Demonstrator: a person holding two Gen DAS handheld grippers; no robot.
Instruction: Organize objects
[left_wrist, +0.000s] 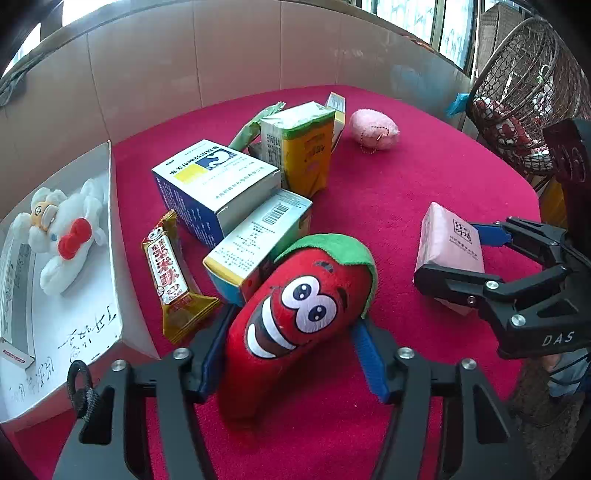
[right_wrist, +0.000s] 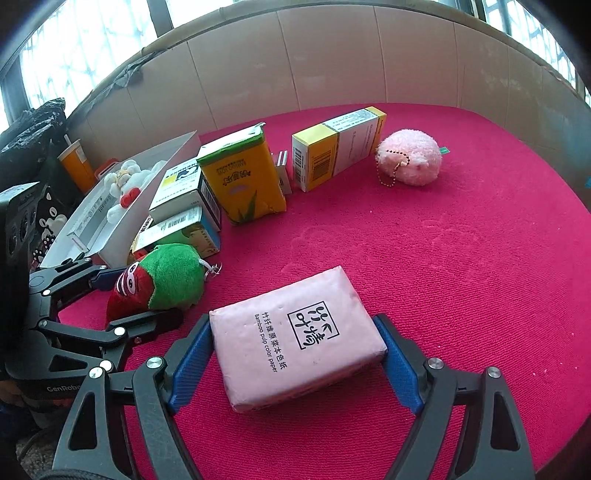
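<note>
Currently: left tool (left_wrist: 291, 354) clenched on chili plush (left_wrist: 295, 317), just right of white tray (left_wrist: 114, 236).
Right tool (right_wrist: 295, 362) straddles tissue pack (right_wrist: 295, 339) on desk (right_wrist: 443, 258); pad contact unclear.
Risks: soft plush slipping; pack skidding; tools colliding.

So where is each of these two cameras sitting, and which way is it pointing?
Left wrist view: on the left hand-held gripper, looking forward and down along its fingers at the red chilli plush between them; the right hand-held gripper shows at the right edge.
Right wrist view: on the right hand-held gripper, looking forward and down at the pink tissue pack between its fingers; the left hand-held gripper shows at left.
Shared: chilli plush, tissue pack, yellow carton, pink plush ball, red tablecloth.
</note>
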